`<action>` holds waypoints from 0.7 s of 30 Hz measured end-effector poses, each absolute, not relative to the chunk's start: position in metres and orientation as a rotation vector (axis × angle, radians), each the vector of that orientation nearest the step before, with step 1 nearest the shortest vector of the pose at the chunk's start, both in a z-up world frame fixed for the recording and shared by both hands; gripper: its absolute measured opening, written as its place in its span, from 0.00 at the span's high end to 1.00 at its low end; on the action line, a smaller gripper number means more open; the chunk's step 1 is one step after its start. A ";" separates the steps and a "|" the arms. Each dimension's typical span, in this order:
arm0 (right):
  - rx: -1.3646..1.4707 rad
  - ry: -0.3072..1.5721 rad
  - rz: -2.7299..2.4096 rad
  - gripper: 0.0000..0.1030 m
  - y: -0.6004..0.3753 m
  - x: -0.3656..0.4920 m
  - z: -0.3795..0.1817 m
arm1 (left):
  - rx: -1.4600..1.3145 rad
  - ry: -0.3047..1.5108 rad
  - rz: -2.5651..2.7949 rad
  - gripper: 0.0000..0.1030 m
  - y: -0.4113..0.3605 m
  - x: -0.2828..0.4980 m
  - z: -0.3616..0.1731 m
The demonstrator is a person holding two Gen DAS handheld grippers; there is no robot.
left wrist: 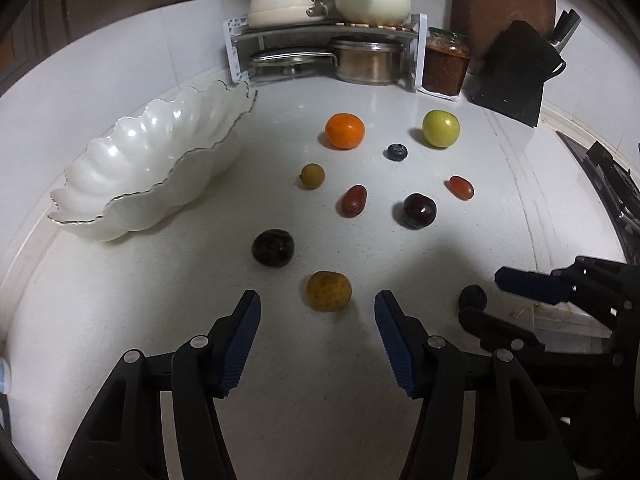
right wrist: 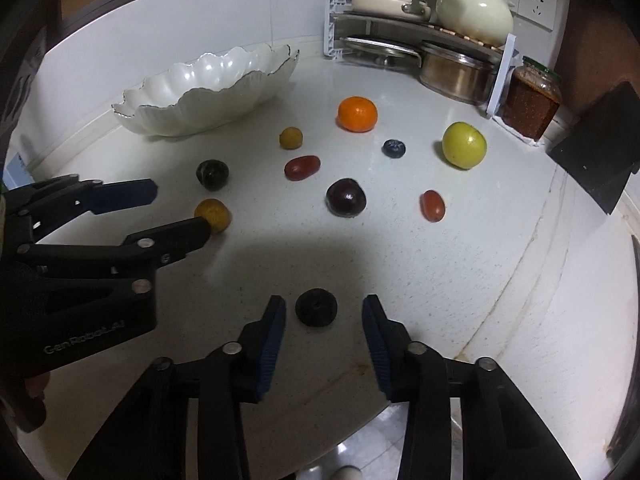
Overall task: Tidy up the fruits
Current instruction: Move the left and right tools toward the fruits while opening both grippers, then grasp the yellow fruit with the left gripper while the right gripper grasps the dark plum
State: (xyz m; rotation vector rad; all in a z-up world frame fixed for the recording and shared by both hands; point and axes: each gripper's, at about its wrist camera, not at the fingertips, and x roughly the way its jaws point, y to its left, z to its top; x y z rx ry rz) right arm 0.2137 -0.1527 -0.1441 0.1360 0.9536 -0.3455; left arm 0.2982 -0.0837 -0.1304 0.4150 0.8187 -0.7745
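Several fruits lie loose on the white counter. My left gripper (left wrist: 318, 312) is open, with a yellow-brown fruit (left wrist: 329, 291) just ahead between its fingertips. My right gripper (right wrist: 324, 312) is open, with a small black fruit (right wrist: 316, 307) between its fingertips. That black fruit also shows in the left wrist view (left wrist: 472, 298). Farther out lie a dark plum (left wrist: 273, 247), a dark cherry (left wrist: 419, 210), two red grapes (left wrist: 353, 200) (left wrist: 461, 187), a small brown longan (left wrist: 312, 176), a blueberry (left wrist: 397, 151), an orange (left wrist: 344, 130) and a green fruit (left wrist: 441, 128). A white scalloped bowl (left wrist: 132, 196) stands empty at the left.
A rack with pots and cream cookware (left wrist: 328, 40) stands at the back. A jar of red preserve (left wrist: 446, 64) and a black knife block (left wrist: 516, 72) sit at the back right. A stove edge (left wrist: 612, 184) is at the right.
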 end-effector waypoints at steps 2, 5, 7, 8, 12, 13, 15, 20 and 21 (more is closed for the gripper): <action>0.141 0.953 -0.350 0.63 -0.153 0.214 -0.146 | 0.416 0.813 -0.776 0.44 -0.087 0.299 -0.133; 0.138 0.947 -0.362 0.65 -0.154 0.216 -0.147 | 0.419 0.820 -0.778 0.50 -0.090 0.302 -0.138; 0.140 0.948 -0.365 0.65 -0.155 0.217 -0.149 | 0.413 0.834 -0.789 0.53 -0.093 0.304 -0.141; 0.140 0.950 -0.367 0.65 -0.155 0.217 -0.149 | 0.414 0.838 -0.791 0.55 -0.094 0.304 -0.143; 0.130 0.948 -0.364 0.70 -0.154 0.218 -0.150 | 0.415 0.840 -0.784 0.60 -0.096 0.305 -0.147; 0.126 0.949 -0.361 0.72 -0.153 0.218 -0.150 | 0.413 0.846 -0.787 0.62 -0.096 0.305 -0.148; 0.118 0.950 -0.353 0.75 -0.151 0.219 -0.150 | 0.412 0.854 -0.788 0.70 -0.098 0.306 -0.149; 0.118 0.944 -0.352 0.76 -0.151 0.219 -0.151 | 0.414 0.852 -0.793 0.73 -0.100 0.306 -0.150; 0.120 0.941 -0.354 0.76 -0.151 0.218 -0.150 | 0.414 0.852 -0.795 0.74 -0.100 0.306 -0.150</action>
